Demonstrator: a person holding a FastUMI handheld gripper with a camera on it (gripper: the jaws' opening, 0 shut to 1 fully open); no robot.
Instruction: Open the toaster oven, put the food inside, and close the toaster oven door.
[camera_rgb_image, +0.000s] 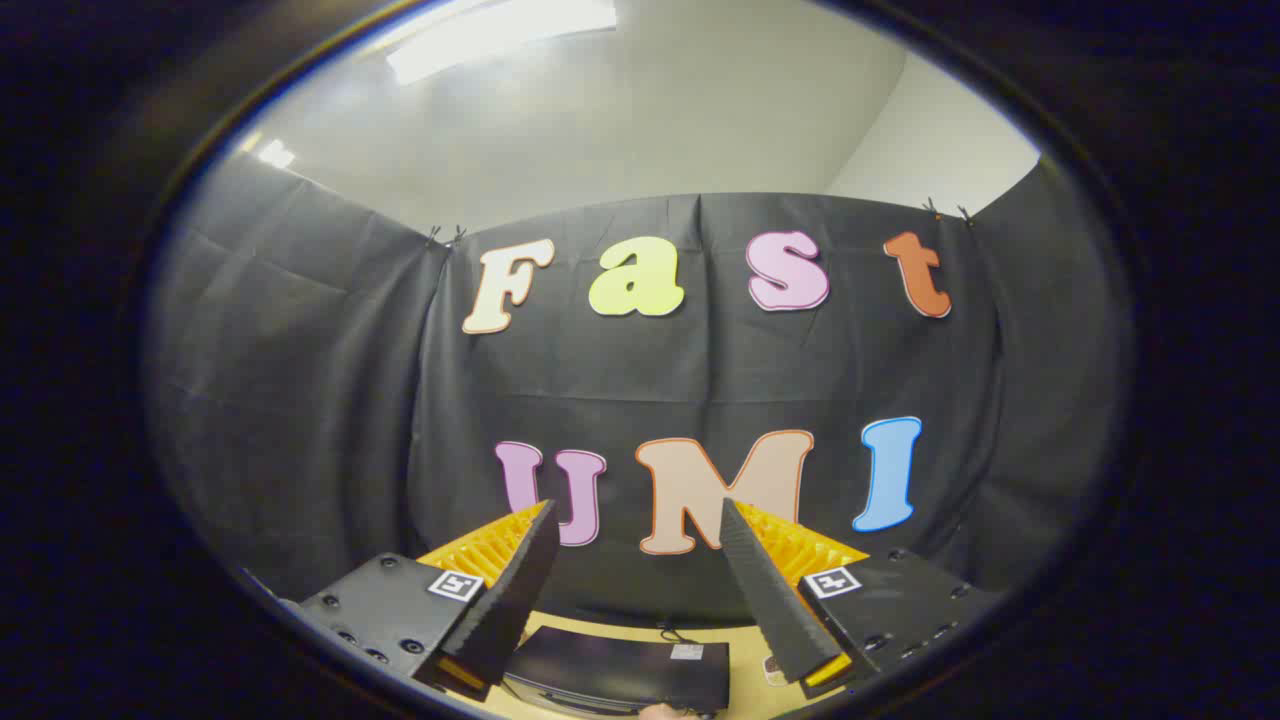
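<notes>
While the gripper (640, 590) points high at the booth wall, its fingers wide apart and empty, the oven (620, 672) sits low between and beneath them on the surface (745, 640), long axis crosswise; reaching it likely calls for tipping downward.

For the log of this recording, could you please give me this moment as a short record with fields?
tool: tool open, nothing between its fingers, raised and facing the booth's wall
toaster oven: dark toaster oven seen from above, low between the fingers and beyond them, on the table
door: cannot tell whether open or shut
table: light wooden table, bare patch beside the toaster oven
wall: black cloth wall behind the table
food: cannot tell
task progress: tool not touching the toaster oven
</notes>
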